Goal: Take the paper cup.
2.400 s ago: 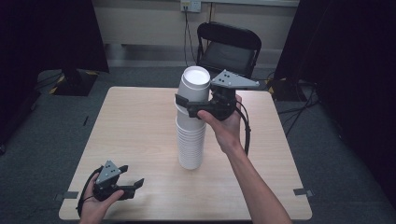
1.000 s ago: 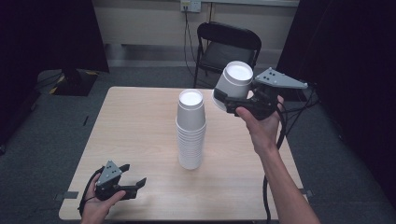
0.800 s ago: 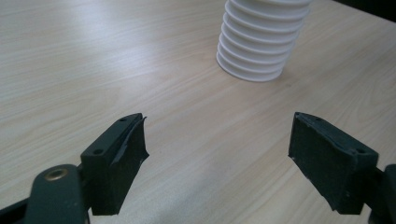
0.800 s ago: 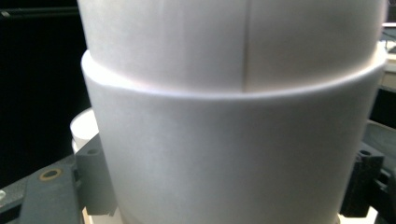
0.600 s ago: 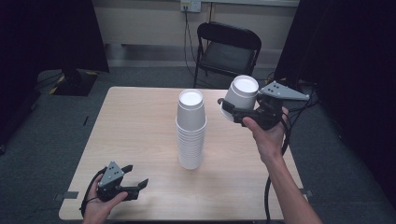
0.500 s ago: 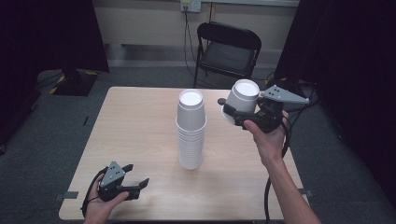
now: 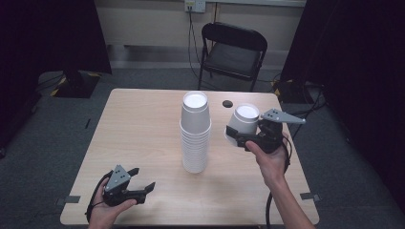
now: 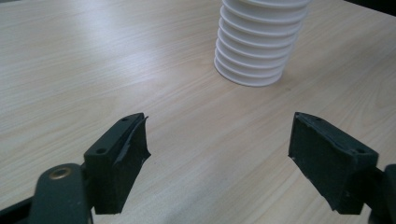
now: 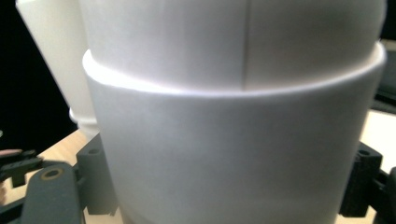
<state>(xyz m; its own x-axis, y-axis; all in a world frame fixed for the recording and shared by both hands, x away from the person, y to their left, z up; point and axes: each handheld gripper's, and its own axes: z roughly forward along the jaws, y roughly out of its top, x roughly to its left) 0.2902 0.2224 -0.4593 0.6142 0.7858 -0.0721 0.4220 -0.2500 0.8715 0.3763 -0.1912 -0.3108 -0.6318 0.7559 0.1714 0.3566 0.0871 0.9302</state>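
Lowered now toward the table (image 7: 143, 124) at three o'clock of the stack (image 7: 195, 133), cup (image 7: 242, 123) clamped in the right gripper (image 7: 239, 139), left gripper (image 7: 141, 183) idle with jaws apart, risking a tip-over if released tilted.

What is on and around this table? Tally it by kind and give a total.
Cup stack standing on the table: 1
Held cups, apparently nested, counted as one lot: 1
Grippers: 2 (left gripper, right gripper)
Table: 1
Folding chair: 1
Total: 6
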